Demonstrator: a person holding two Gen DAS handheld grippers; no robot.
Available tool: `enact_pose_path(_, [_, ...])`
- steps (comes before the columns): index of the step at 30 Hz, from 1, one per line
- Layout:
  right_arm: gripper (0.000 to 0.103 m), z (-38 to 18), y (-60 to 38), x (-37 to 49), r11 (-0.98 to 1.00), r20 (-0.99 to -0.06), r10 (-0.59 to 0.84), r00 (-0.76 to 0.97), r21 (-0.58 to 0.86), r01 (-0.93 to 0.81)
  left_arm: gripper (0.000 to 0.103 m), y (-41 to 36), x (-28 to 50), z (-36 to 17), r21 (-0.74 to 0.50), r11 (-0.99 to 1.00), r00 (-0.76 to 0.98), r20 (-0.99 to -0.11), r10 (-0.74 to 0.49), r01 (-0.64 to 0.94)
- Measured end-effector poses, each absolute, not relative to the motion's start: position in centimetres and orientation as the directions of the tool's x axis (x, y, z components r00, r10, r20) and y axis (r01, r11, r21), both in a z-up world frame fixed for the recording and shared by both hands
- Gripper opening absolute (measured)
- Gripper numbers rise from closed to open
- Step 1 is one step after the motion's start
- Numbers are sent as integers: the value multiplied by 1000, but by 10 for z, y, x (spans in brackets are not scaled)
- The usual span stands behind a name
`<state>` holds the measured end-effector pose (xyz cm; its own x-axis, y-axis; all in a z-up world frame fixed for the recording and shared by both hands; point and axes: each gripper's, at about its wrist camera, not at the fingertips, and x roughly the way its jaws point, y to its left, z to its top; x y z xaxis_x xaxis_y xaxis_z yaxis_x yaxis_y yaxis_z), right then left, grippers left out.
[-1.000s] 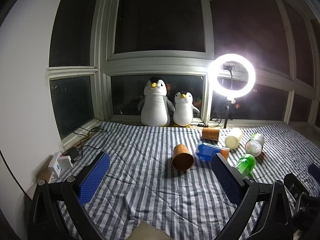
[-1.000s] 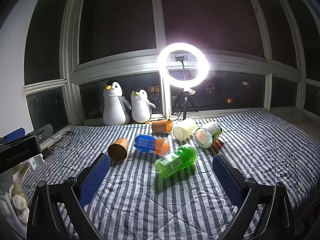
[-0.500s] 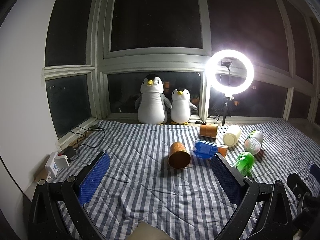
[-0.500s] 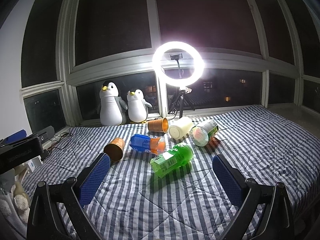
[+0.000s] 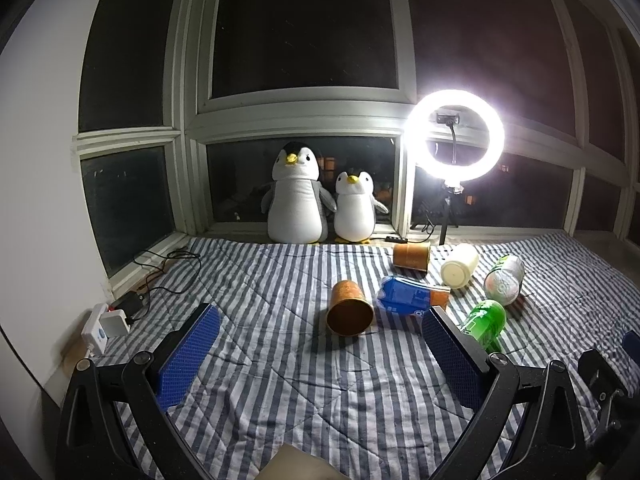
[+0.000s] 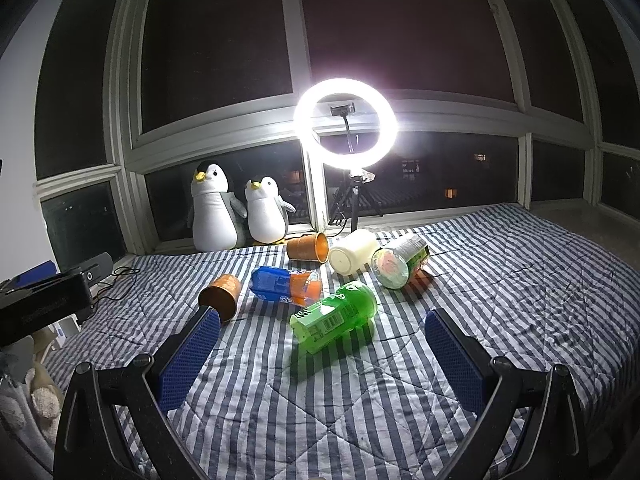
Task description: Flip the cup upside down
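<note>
Several cups lie on their sides on a striped blanket (image 5: pixel 280 360). A copper cup (image 5: pixel 349 308) lies with its mouth toward me, just ahead of my left gripper (image 5: pixel 320 344), which is open and empty. It also shows in the right wrist view (image 6: pixel 221 297). A green cup (image 6: pixel 334 316) lies between and ahead of the open, empty fingers of my right gripper (image 6: pixel 322 344). A blue-and-orange cup (image 6: pixel 286 285), a second copper cup (image 6: pixel 307 246), a white cup (image 6: pixel 352 256) and a printed cup (image 6: pixel 398 264) lie farther back.
Two plush penguins (image 5: pixel 316 200) stand on the window sill. A lit ring light on a tripod (image 6: pixel 346 128) stands behind the cups. A power strip and cables (image 5: pixel 116 316) lie at the blanket's left edge. The left gripper's body (image 6: pixel 44 300) shows at the left of the right wrist view.
Both cameras have shifted slightly toward the cups; the copper cup and the green cup sit a little nearer in view. No object has moved. Both grippers remain open.
</note>
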<state>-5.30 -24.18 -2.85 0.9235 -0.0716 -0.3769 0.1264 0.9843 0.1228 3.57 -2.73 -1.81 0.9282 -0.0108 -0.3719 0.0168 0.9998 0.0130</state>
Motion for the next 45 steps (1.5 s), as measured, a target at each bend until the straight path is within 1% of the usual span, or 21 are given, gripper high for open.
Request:
enact_pose_path(6, [101, -31, -246, -51, 983, -382, -76, 921, 128, 134, 102, -30, 42, -20, 8, 1000, 922, -386, -21, 26])
enact_pose_path(9, [101, -32, -248, -51, 982, -384, -78, 920, 129, 137, 102, -30, 52, -20, -18, 999, 910, -413, -45, 41])
enact_pose_path(14, [101, -34, -254, -51, 980, -387, -87, 918, 133, 149, 102, -34, 92, -22, -126, 989, 848, -512, -134, 79])
enact_pose_path(21, [101, -37, -267, -52, 974, -394, -109, 913, 142, 178, 102, -50, 157, -39, -270, 961, 732, -642, -228, 62])
enact_pose_path(26, [101, -41, -280, -53, 968, -406, -130, 905, 146, 205, 102, -66, 194, -59, -357, 934, 656, -701, -281, 19])
enact_pose_path(31, [101, -47, -295, -54, 960, -419, -147, 896, 157, 231, 102, -83, 225, -78, -436, 897, 596, -740, -313, -71])
enact_pose_path(37, [101, -53, -310, -55, 951, -434, -167, 885, 167, 261, 102, -111, 262, -100, -453, 871, 536, -791, -294, -191])
enact_pose_path(39, [101, -55, -316, -55, 947, -441, -173, 881, 173, 272, 99, -123, 279, -111, -448, 865, 501, -815, -290, -228])
enact_pose_path(40, [101, -57, -318, -55, 945, -445, -177, 878, 173, 278, 97, -127, 285, -115, -443, 862, 492, -823, -284, -244])
enact_pose_path(45, [101, -62, -331, -56, 935, -466, -201, 862, 170, 310, 96, -146, 318, -130, -430, 842, 444, -856, -265, -326])
